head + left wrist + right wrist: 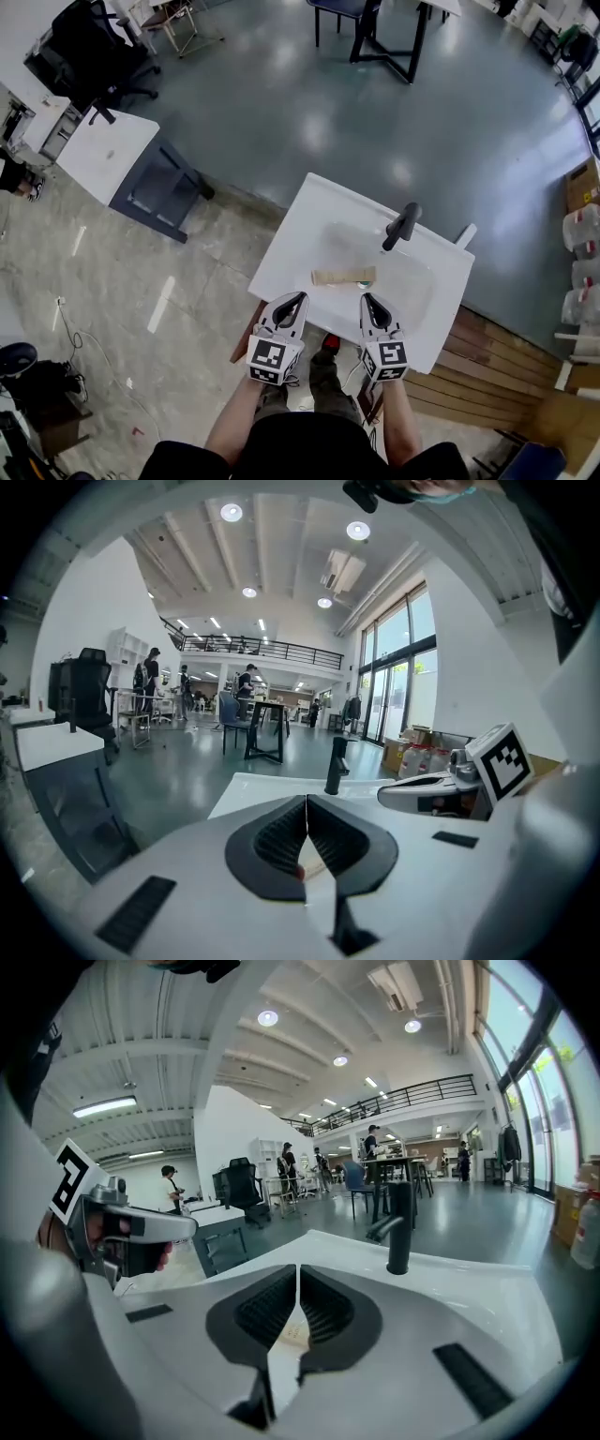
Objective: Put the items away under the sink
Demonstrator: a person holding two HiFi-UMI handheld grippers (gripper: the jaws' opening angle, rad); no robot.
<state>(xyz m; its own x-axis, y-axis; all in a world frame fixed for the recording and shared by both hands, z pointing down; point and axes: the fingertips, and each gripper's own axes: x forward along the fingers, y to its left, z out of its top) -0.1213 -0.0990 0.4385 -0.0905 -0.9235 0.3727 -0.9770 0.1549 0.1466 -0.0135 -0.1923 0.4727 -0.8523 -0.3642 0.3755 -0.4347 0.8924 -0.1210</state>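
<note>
The 2 grippers hung side by side over the near rim of the white sink (302, 214). The left gripper (300, 297) had its jaws closed together with nothing between them. The right gripper (365, 299) was closed the same way and also empty. A flat tan item (341, 277) lay in the basin just beyond their tips. The black faucet (401, 226) stood on the sink's far right side.
</note>
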